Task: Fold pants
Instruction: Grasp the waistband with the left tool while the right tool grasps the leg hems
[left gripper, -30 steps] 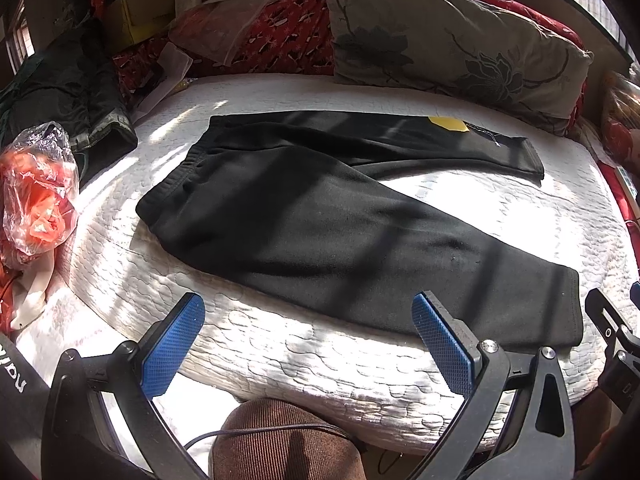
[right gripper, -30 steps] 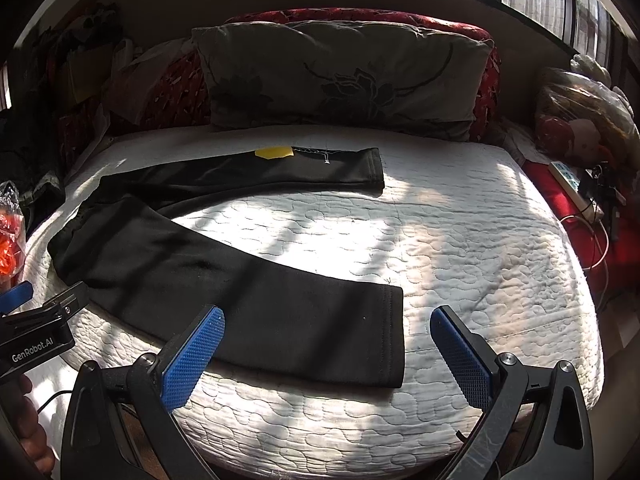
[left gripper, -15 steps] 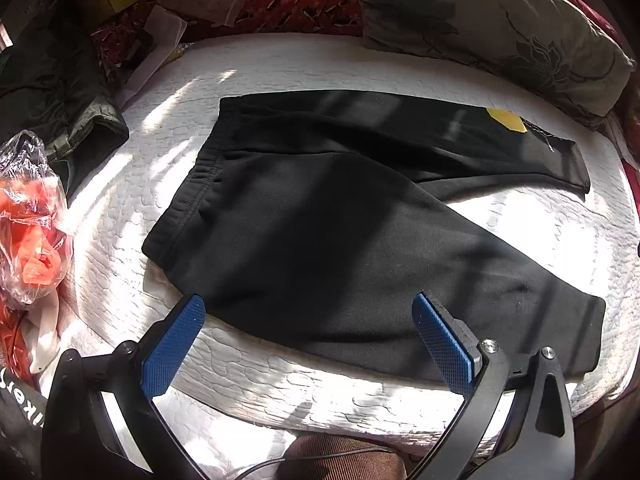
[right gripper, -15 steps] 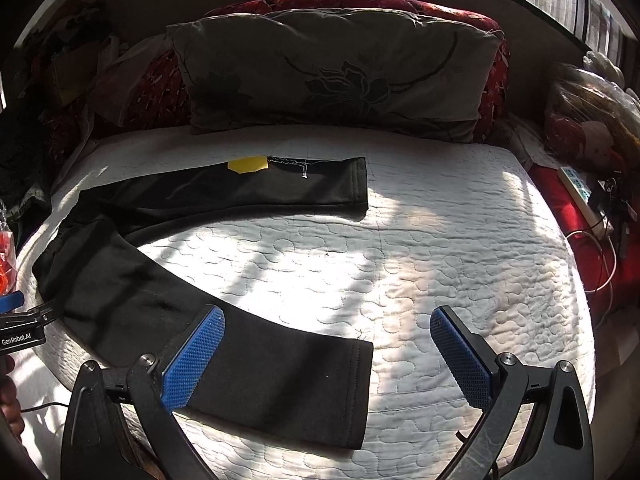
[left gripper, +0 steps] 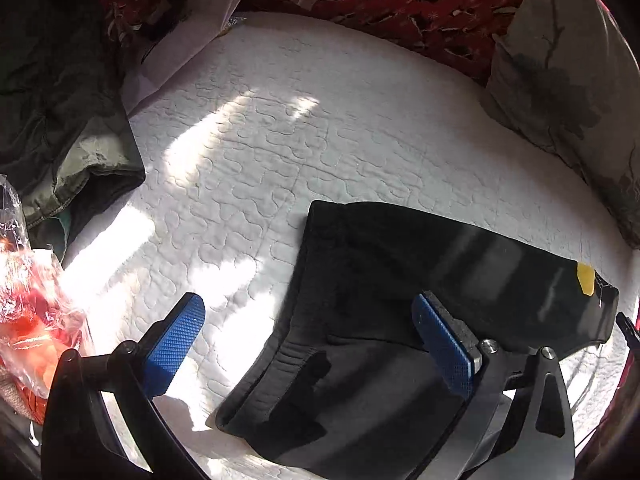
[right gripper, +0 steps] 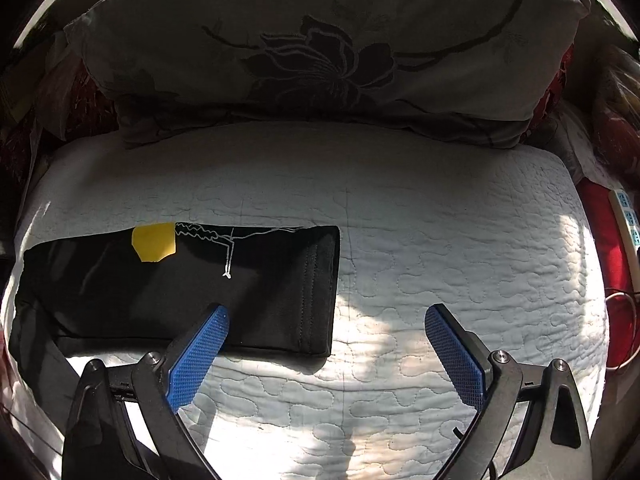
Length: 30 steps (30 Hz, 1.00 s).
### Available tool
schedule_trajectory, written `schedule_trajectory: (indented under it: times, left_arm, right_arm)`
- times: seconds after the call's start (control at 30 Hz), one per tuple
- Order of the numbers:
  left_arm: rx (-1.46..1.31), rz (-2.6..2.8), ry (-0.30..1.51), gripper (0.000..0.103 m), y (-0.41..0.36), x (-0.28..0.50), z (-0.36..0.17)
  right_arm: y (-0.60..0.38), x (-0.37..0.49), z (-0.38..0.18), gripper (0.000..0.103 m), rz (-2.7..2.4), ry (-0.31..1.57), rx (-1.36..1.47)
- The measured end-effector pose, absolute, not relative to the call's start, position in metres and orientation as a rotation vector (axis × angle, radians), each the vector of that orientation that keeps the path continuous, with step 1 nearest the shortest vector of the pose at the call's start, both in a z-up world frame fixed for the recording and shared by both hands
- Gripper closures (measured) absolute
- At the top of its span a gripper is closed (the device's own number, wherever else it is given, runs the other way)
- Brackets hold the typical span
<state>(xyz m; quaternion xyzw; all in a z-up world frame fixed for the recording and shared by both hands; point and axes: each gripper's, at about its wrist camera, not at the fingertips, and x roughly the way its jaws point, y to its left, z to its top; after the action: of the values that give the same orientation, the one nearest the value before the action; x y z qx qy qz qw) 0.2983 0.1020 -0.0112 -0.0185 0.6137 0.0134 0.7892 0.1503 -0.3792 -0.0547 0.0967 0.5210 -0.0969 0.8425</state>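
Observation:
Black pants (left gripper: 400,320) lie flat on a white quilted bed (left gripper: 280,140). In the left wrist view the waistband (left gripper: 280,364) is at lower middle and my open left gripper (left gripper: 308,340) hovers just above it, empty. In the right wrist view the far leg (right gripper: 200,288) with a yellow patch (right gripper: 154,242) and white print ends in a cuff (right gripper: 320,288). My open right gripper (right gripper: 326,348) hovers just in front of that cuff, its left finger (right gripper: 200,356) over the leg's near edge. It holds nothing.
A grey flowered pillow (right gripper: 320,52) and red bedding (left gripper: 420,0) stand at the head of the bed. Olive clothing (left gripper: 60,140) and a clear bag with orange contents (left gripper: 28,320) lie at the left. A power strip (right gripper: 626,220) lies at the right.
Both grippers have moved forward and down over the bed. The left now hangs over the waistband, the right close to the far leg's cuff. Both stayed open.

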Motion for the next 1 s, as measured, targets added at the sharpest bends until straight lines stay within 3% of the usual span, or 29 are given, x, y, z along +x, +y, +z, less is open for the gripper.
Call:
schedule_trajectory:
  times: [0.2,0.57,0.63,0.77,0.87,0.97,1.0]
  left_arm:
    - [-0.087,-0.026,1.432,0.000,0.116,0.337,-0.032]
    - [-0.122,-0.164,1.558,0.000,0.094,0.379,-0.073]
    - [-0.134,-0.190,1.585,0.007,0.091,0.387,-0.080]
    - [-0.091,-0.234,1.594,0.007,0.083,0.397,-0.083]
    - [-0.059,-0.259,1.585,0.020,0.076,0.401,-0.079]
    - [-0.035,-0.265,1.581,0.037,0.073,0.403,-0.072]
    - [-0.027,-0.264,1.584,0.047,0.073,0.404,-0.070]
  right_arm:
    - [-0.384,0.181,-0.082,0.014,-0.172,1.171,0.246]
    - [-0.387,0.195,-0.099,0.012,-0.139,1.193,0.336]
    - [-0.384,0.199,-0.099,0.013,-0.126,1.197,0.324]
    - [-0.381,0.207,-0.096,0.014,-0.059,1.195,0.328]
    - [-0.381,0.212,-0.095,0.020,-0.015,1.194,0.338]
    - [-0.383,0.215,-0.096,0.025,-0.006,1.204,0.341]
    - [-0.383,0.216,-0.096,0.028,-0.008,1.206,0.339]
